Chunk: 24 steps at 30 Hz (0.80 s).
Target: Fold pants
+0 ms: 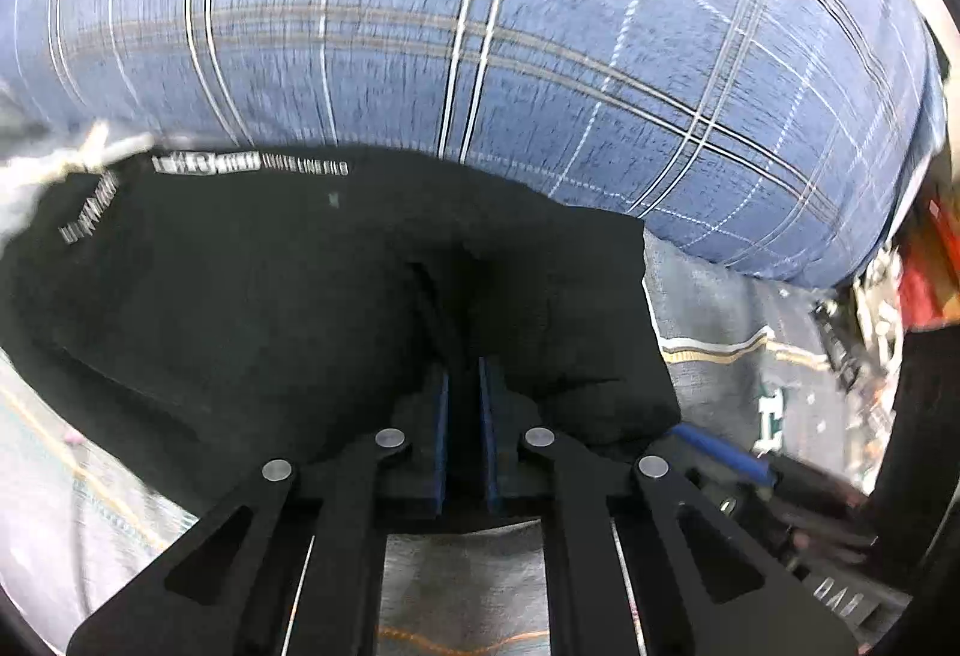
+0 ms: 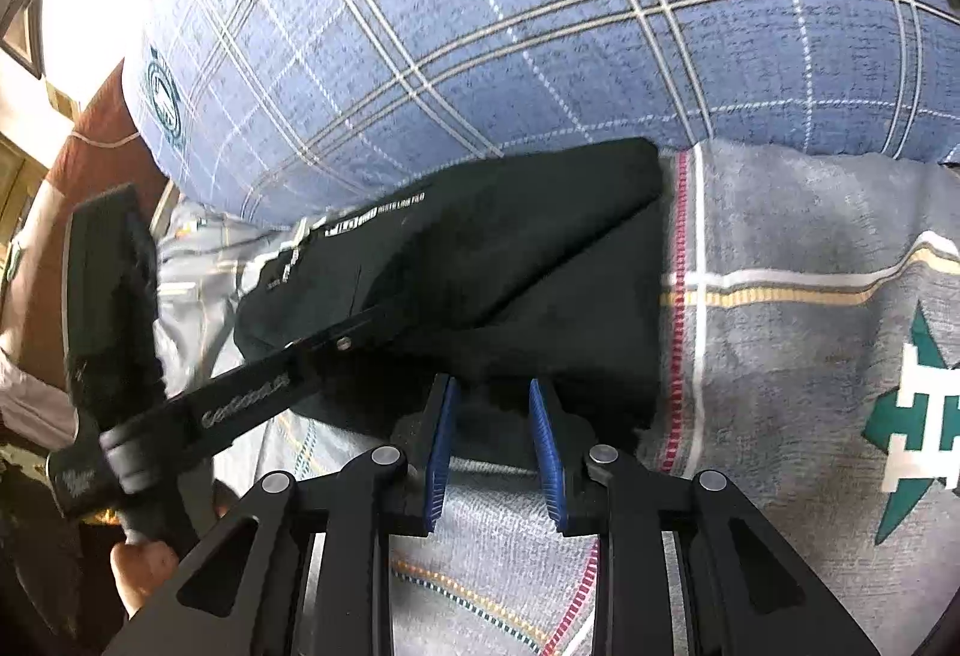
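The black pants lie folded on a grey blanket, against a blue plaid pillow. Soft and limp, they are best pinched at a folded edge. The left gripper is closed on their near edge; the right gripper stands narrowly apart over the cloth, pads clear.

Matt black cloth pants; woven plaid cotton pillow; rough grey blanket; tool pads of ribbed blue rubber.
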{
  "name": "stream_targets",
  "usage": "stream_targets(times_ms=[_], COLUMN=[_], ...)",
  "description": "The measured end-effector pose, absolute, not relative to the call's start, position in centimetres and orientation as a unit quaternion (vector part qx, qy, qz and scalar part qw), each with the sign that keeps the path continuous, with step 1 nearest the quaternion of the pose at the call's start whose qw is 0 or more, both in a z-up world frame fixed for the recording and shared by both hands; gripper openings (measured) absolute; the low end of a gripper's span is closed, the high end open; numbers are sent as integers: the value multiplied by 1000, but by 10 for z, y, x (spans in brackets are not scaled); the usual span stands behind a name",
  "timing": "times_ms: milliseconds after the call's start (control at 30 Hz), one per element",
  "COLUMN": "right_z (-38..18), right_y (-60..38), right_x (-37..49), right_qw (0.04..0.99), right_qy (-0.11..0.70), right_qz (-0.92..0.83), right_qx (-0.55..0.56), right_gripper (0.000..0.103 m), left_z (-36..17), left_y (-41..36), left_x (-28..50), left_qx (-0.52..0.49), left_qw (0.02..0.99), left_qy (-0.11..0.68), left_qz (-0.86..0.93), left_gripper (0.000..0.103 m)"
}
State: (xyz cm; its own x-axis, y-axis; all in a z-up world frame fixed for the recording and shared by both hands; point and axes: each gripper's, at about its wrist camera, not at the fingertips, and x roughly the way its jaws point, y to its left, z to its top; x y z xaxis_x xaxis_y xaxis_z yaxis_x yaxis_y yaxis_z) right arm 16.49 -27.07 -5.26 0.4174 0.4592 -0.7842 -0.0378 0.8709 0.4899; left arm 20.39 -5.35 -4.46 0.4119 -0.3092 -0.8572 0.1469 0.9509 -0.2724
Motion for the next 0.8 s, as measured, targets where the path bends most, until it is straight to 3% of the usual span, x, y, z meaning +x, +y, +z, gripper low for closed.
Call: stream_targets(times_ms=[500,667,800], right_z=[-59,-54,-61], right_y=[-268,-261,-254], right_x=[174,173,175], right_qw=[819,824,818], right_qy=[518,511,520], right_qz=[139,143,147], right_qx=[206,199,196], right_gripper=[28,28,28], left_z=[-36,-24,-39], left_y=[-58,-42,-40], left_x=[185,177,184], left_qx=[-2,-26,-12], left_qw=[881,887,878], left_qy=[465,447,467], left_qz=[-92,-109,-102], left_gripper=[7,7,7])
